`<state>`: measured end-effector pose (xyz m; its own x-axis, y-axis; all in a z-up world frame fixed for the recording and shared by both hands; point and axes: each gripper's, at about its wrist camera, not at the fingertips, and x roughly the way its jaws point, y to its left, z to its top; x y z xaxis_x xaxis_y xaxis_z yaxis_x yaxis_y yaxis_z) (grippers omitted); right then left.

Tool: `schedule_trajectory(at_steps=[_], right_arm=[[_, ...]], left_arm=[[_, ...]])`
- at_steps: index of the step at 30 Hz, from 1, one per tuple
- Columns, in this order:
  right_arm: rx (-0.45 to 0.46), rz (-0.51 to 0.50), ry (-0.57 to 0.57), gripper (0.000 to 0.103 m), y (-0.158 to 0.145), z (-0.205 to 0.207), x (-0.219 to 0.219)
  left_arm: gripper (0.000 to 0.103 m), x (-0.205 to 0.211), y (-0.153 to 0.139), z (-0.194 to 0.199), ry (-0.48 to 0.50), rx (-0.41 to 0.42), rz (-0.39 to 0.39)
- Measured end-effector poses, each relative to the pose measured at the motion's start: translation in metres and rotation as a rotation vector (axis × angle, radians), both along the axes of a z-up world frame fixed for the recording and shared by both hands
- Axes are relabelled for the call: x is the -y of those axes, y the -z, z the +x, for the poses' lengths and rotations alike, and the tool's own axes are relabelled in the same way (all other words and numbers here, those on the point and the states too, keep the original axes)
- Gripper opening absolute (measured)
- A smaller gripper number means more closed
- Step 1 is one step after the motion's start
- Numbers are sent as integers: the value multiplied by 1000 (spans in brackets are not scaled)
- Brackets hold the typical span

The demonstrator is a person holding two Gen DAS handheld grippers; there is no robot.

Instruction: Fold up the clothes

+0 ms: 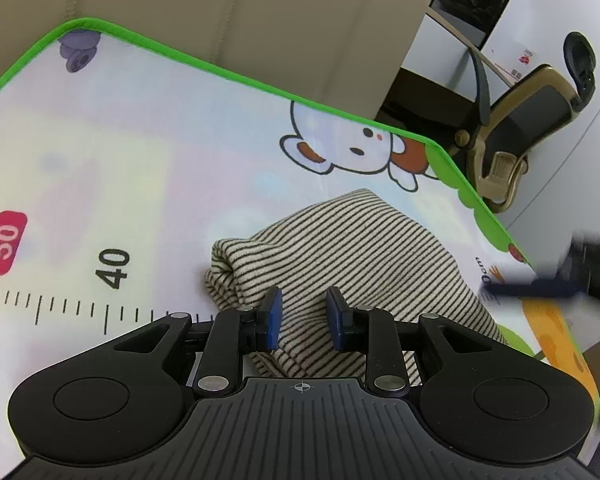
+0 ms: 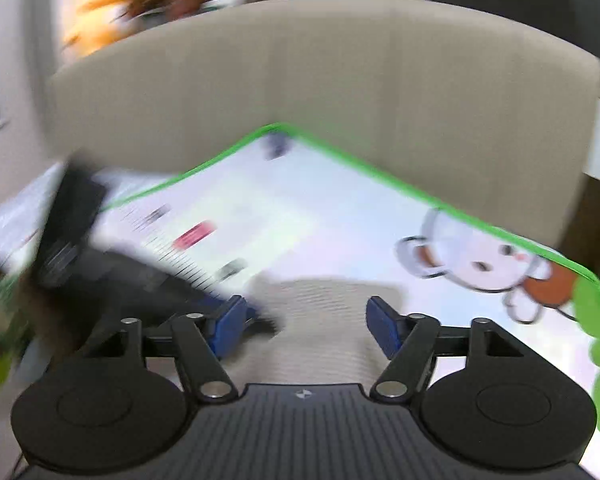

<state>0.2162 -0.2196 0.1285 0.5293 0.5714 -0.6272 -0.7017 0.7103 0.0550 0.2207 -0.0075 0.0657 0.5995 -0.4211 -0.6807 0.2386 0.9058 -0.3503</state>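
The striped garment [image 1: 352,264] lies bunched into a soft, part-folded bundle at the lower centre of the left wrist view, on a cartoon-printed mat [image 1: 140,168] with a green border that covers the tabletop. A rolled edge sits at its left side, close to the printed ruler marks [image 1: 60,312]. In the right wrist view the same cloth [image 2: 320,320] shows as a pale blur at lower centre.

Our left hand-held gripper [image 1: 303,320] hangs just over the near part of the bundle with its blue pads [image 1: 274,320] spread and nothing between them. Our right hand-held gripper [image 2: 304,328] is also spread wide and empty; its whole view is smeared (the blur suggests fast motion), so we cannot tell how close it is to the fabric.

We judge the main risk to be a poor pinch. The bundle is thick and layered, so closing here could catch only the top layer and pull the fold apart, or grab several layers and drag the whole lump across the mat. A fast right side could also knock the left one, which appears as a dark shape [image 2: 100,264] at the left of the right wrist view.

Both tools point forward and downward toward a beige padded backrest [image 1: 228,20] beyond the mat.
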Motion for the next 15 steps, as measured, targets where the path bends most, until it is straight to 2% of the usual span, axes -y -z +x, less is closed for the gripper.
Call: schedule_trajectory(at_steps=[3,5,7,15], right_arm=[[-61,-58,72,43,28,36,-10],[-116,-135,90,44,59,56,-21],[-95,-170,89,48,76,59,-27],[-120,-89,126,54,61,52,-16]], left_arm=[[29,2,0,-1,4,11,12],[29,5,0,-2,5,15,22],[29,6,0,-2,8,15,27],[28,10,0,-4,20,31,60]])
